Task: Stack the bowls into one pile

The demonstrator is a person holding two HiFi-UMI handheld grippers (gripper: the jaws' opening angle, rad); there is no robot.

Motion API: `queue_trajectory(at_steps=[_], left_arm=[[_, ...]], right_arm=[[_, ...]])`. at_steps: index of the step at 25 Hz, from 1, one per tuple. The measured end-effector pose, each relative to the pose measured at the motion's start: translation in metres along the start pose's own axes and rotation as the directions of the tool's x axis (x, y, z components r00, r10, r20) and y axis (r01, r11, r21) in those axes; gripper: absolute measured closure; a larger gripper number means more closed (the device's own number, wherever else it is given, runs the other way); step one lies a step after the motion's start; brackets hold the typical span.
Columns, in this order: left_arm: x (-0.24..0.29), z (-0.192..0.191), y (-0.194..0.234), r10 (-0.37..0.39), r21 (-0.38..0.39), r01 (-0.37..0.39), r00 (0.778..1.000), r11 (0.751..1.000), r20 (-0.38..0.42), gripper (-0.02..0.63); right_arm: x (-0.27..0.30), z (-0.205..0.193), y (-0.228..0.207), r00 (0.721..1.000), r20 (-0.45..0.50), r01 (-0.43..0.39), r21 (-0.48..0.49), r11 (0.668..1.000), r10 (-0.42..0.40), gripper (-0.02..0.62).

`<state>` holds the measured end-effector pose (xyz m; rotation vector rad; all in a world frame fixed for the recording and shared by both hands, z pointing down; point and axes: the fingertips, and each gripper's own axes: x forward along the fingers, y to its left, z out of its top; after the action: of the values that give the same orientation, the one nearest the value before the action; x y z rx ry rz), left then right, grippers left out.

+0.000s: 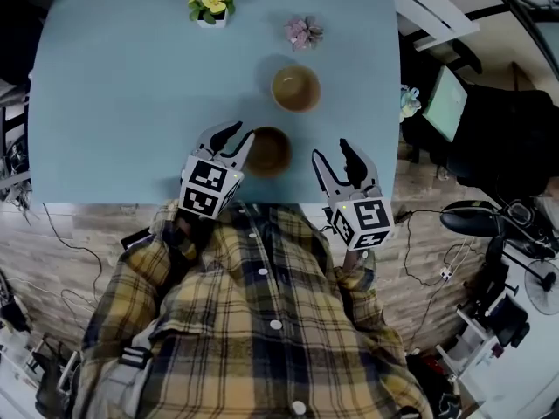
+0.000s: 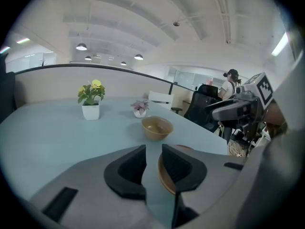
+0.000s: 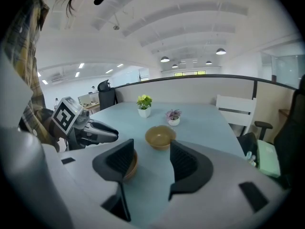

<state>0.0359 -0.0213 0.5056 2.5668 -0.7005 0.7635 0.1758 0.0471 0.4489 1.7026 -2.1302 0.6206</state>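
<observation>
**A:** What is laid out here?

**B:** A broad pale blue surface carries two bowls that sit apart. A tan round bowl is farther out, and a dark brown round bowl is near the front edge. Nothing is stacked yet.

**A:** And the grippers?

**B:** The left gripper is at the dark brown round bowl's left rim. Its fingers are partly apart, leaving a narrow gap. One reaches over the bowl's inside and the rim lies at the gap, but I see no pinch on it. The right gripper hangs just right of that bowl. Its fingers are spread wide with only bare surface between them.

**A:** How should this pickup go?

**B:** I judge the step to be taking the near bowl by its rim. Seat the rim deep, with one finger inside and one outside, before closing. Lift it level and clear of the surface, then centre it over the tan round bowl. Lower it until it nests, and only then let go. A shallow pinch could let the bowl tip or swing. The free right gripper could steady the tan round bowl.
</observation>
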Motion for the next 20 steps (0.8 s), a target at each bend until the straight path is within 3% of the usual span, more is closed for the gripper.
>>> queue_trajectory(at_steps=[12, 20], left_arm=[[-0.028, 0.001, 0.032, 0.121, -0.092, -0.115, 0.991, 0.989, 0.054, 0.514], [-0.046, -0.005, 0.053, 0.192, -0.15, -0.183, 0.98, 0.972, 0.052, 0.517]], right_arm=[[0.043, 0.031, 0.004, 0.995, -0.006, -0.103, -0.111, 0.988, 0.103, 0.354], [0.085, 0.049, 0.003, 0.988, -0.056, -0.155, -0.236, 0.959, 0.146, 0.353]])
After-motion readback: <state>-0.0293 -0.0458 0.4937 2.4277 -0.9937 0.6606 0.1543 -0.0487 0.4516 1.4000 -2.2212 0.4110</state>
